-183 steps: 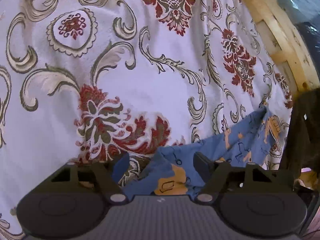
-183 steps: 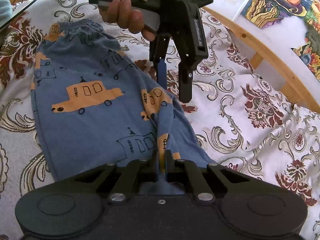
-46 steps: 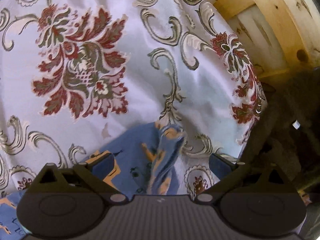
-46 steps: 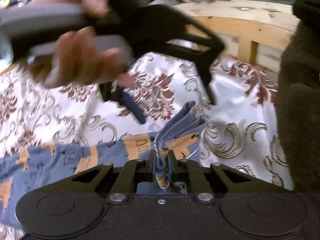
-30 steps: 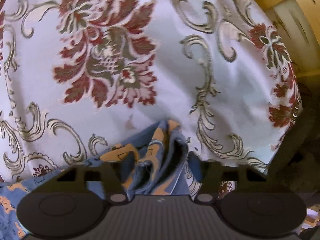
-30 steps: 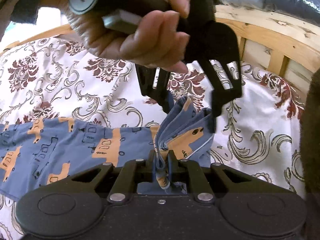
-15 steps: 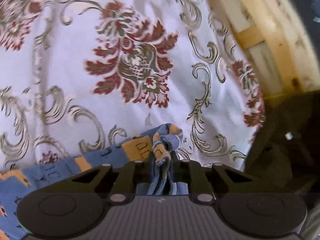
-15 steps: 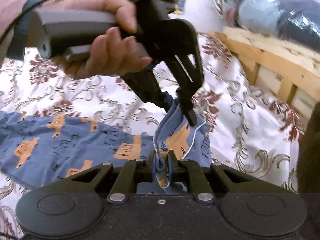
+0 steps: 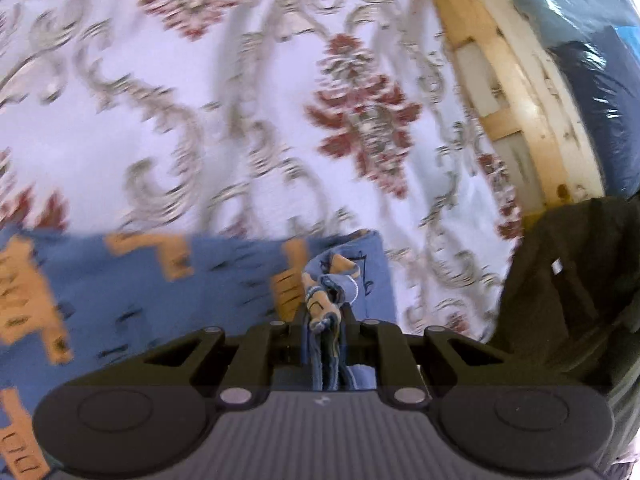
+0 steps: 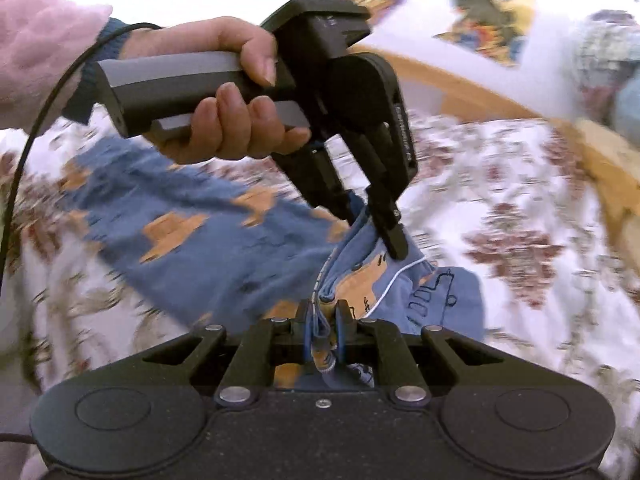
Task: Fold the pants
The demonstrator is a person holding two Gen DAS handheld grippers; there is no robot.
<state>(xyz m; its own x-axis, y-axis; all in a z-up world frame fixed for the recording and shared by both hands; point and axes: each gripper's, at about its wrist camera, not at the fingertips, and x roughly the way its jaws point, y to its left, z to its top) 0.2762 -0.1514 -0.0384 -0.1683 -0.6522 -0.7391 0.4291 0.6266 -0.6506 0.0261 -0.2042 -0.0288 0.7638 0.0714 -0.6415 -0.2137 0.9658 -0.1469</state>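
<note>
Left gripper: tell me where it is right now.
In the right wrist view the left gripper sits centre frame, clamped on the pants hem just beyond the right gripper, over the floral bedspread.

Motion smears the bedspread [image 9: 240, 120] pattern; the pants [image 10: 208, 240] print blurs; their far end is cut off.

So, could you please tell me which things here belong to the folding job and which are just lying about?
In the job:
pants
left gripper
right gripper

Lying about:
floral bedspread
wooden bed frame
dark cloth

Left hand-held gripper [image 9: 324, 332] newly clamping pants [image 9: 160, 304]
</note>
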